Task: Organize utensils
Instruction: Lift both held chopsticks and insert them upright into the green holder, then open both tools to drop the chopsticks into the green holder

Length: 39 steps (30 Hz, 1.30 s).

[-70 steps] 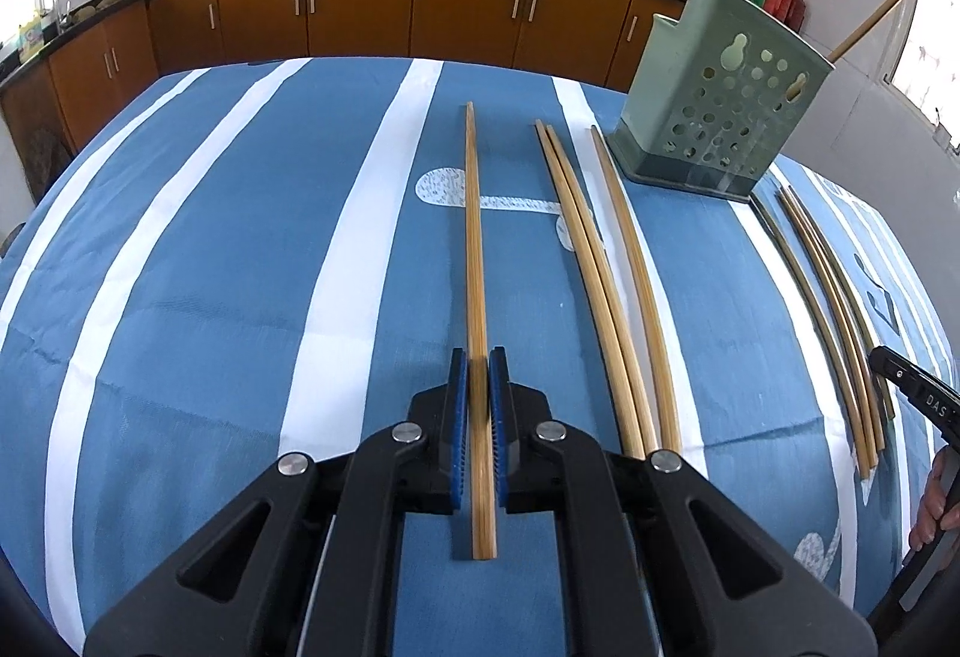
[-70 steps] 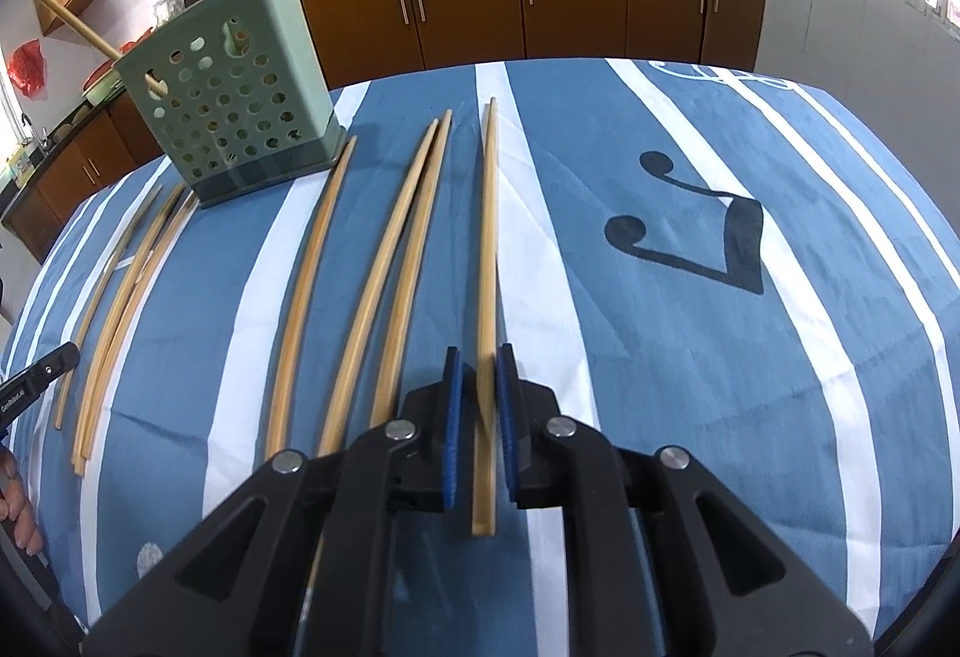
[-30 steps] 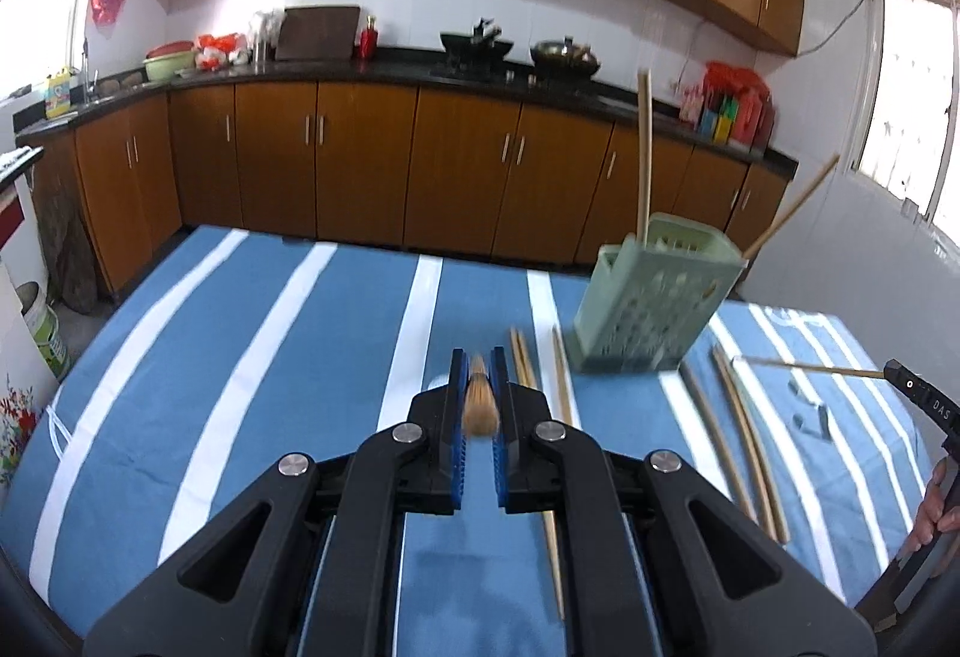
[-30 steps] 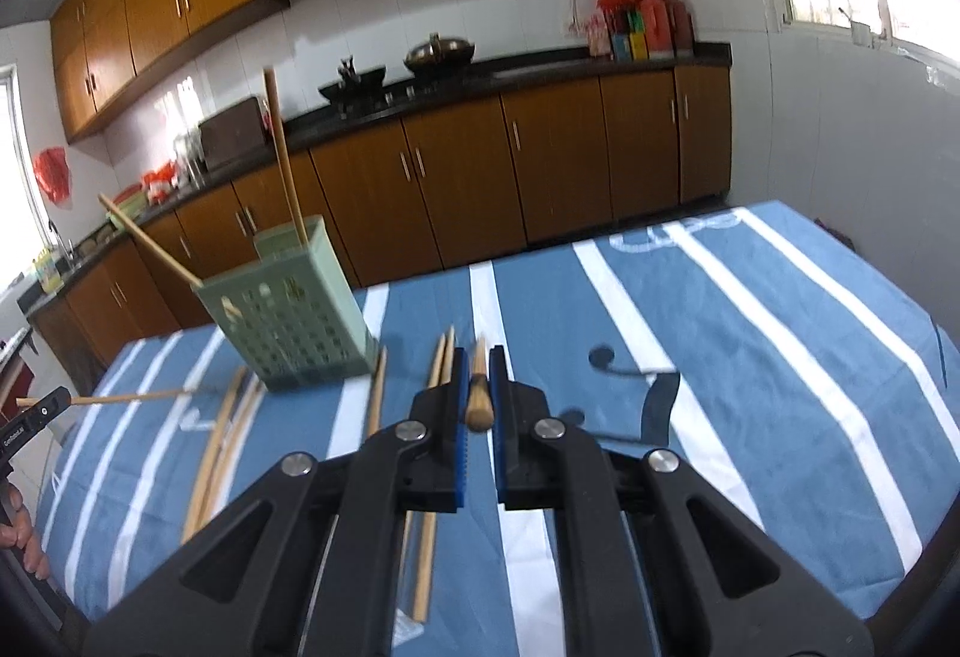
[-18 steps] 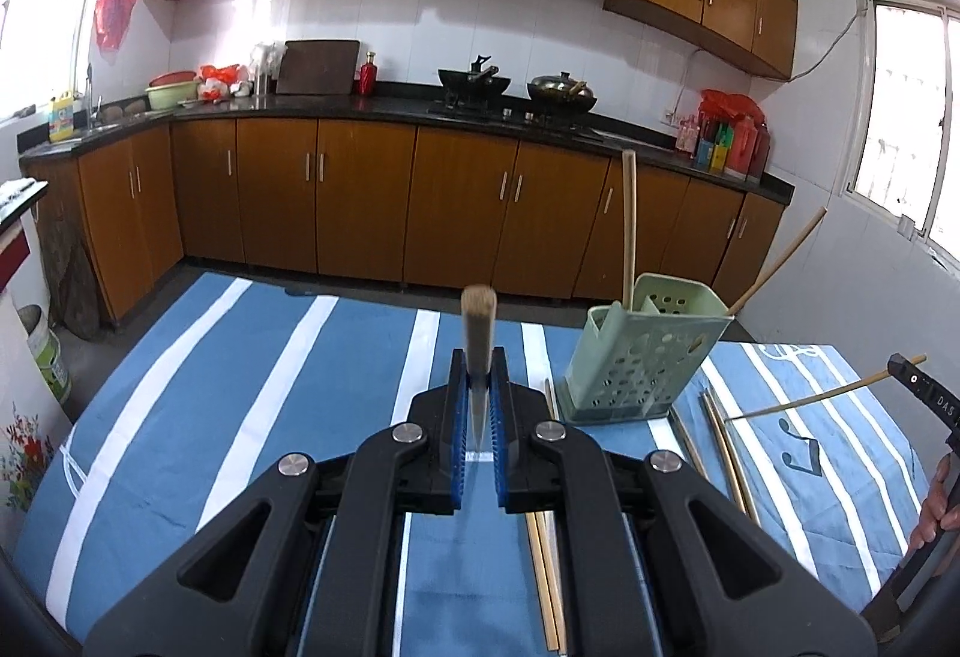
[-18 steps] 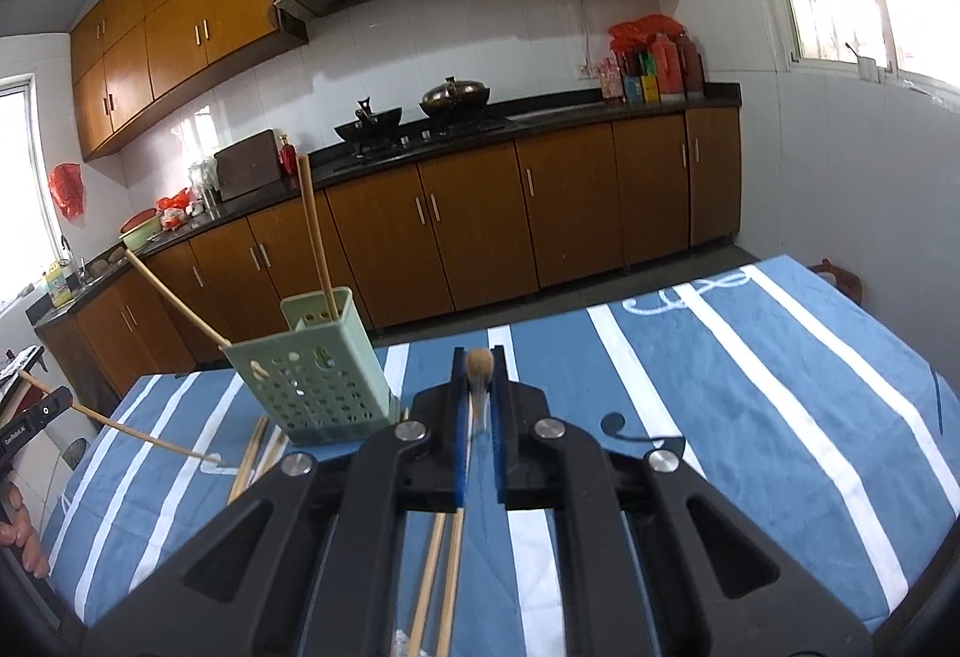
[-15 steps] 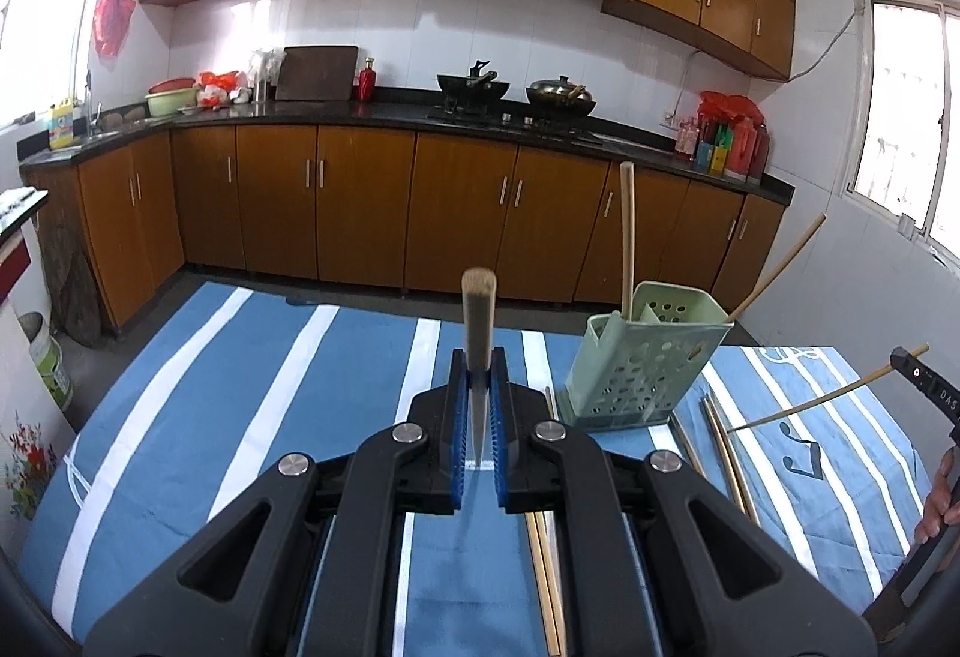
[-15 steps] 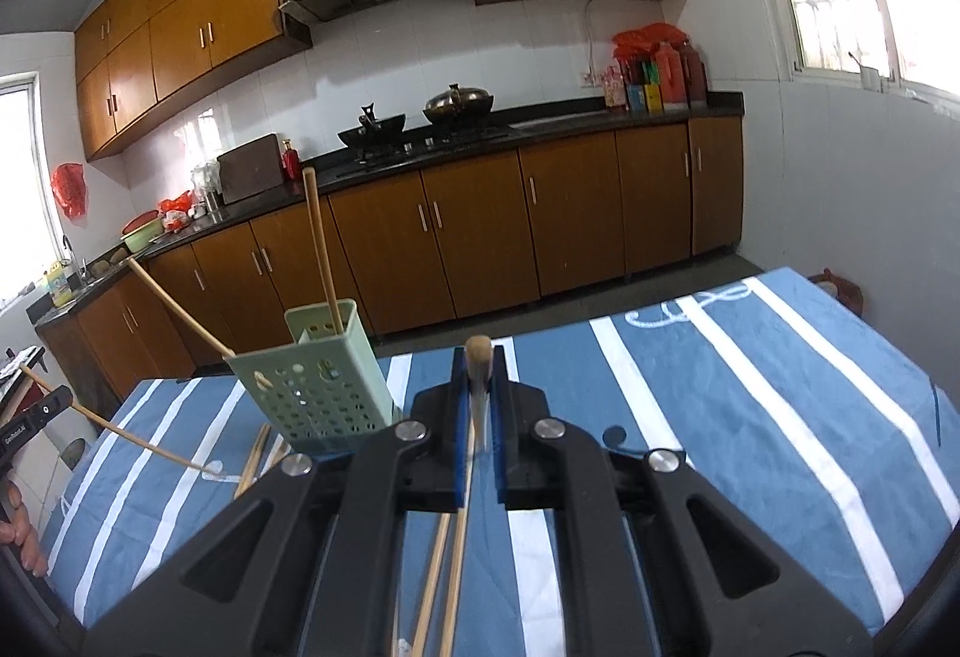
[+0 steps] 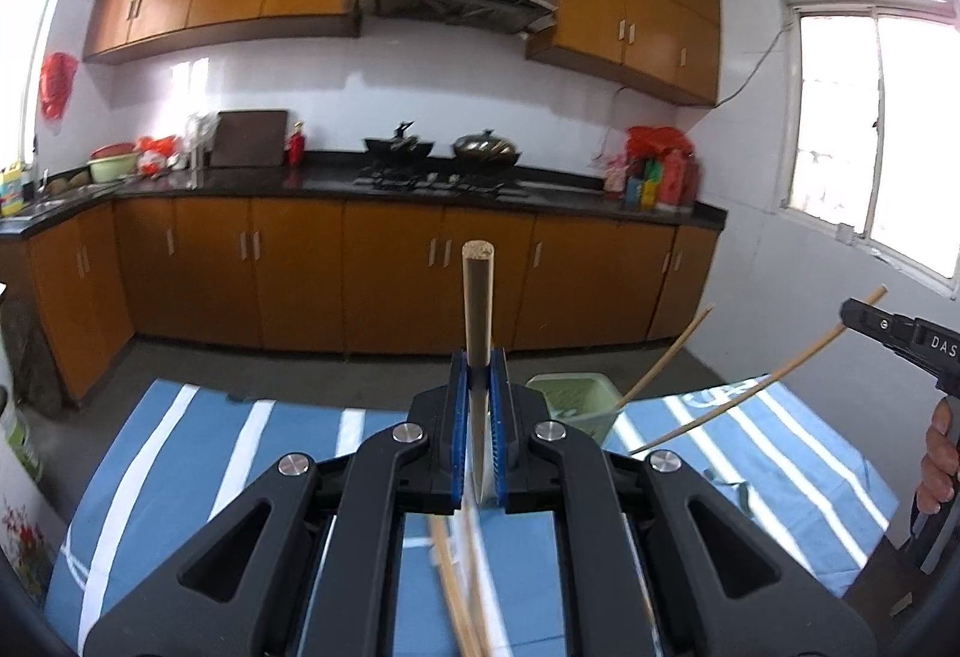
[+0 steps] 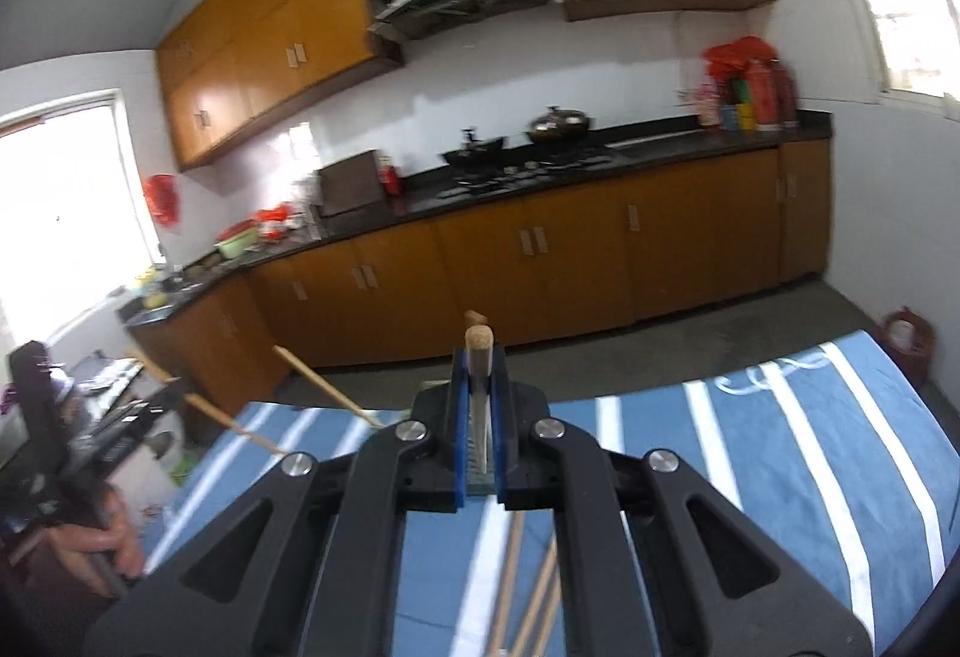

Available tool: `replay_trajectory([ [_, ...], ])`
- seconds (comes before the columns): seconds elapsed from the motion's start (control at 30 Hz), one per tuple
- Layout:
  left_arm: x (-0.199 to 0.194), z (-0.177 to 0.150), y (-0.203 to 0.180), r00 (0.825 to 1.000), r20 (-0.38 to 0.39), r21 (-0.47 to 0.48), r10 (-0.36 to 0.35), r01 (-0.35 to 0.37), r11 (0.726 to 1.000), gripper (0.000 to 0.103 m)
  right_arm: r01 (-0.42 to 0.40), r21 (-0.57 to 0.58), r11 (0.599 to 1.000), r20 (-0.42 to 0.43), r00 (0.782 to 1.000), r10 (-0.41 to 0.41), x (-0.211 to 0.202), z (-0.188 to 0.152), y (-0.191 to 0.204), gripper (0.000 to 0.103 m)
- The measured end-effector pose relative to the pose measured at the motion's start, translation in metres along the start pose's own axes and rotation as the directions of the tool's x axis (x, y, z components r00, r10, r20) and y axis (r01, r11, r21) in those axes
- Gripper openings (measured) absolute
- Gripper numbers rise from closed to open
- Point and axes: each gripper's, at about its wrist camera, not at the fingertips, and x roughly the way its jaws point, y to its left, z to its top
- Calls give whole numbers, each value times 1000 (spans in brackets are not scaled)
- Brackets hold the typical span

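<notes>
My left gripper (image 9: 478, 375) is shut on a long wooden chopstick (image 9: 478, 297) that stands upright between its blue pads, high above the table. My right gripper (image 10: 478, 369) is shut on another wooden chopstick (image 10: 477, 351), also upright. The pale green perforated utensil holder (image 9: 573, 405) stands on the blue striped table just right of my left gripper, with a chopstick (image 9: 666, 354) leaning out of it. The right gripper (image 9: 894, 333) shows in the left view, its chopstick (image 9: 762, 378) slanting down toward the holder. Loose chopsticks (image 10: 528, 591) lie on the cloth below.
The table carries a blue cloth with white stripes (image 9: 198, 453). Wooden kitchen cabinets (image 9: 390, 285) and a black counter with a stove and pans (image 9: 444, 153) run along the far wall. The person's hands show at the frame edges (image 10: 96, 543).
Both grippers have risen and tilted further up with their chopsticks. The table and the holder have dropped lower in both views; the right view has swung left.
</notes>
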Motion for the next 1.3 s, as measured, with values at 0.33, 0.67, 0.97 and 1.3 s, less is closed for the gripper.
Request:
replay_trajectory([
  [0.33,33,40,-27,994,106,-45,20,-15,999,7,17,-36,999,51,999,-16,41,32,28,7],
  [0.67,83,25,-31,996,72,-59,54,-50,997,7,72,-27,997,-55,996,-73,110,15,12,7],
  [0.97,100,4,-29,999,-19,-71,50,-51,996,8,78,-50,996,-92,992,-82,130,0,13,10],
  [1.3,83,17,-25,998,13,-91,62,-61,994,22,82,-46,996,-31,996,-84,106,4,17,23],
])
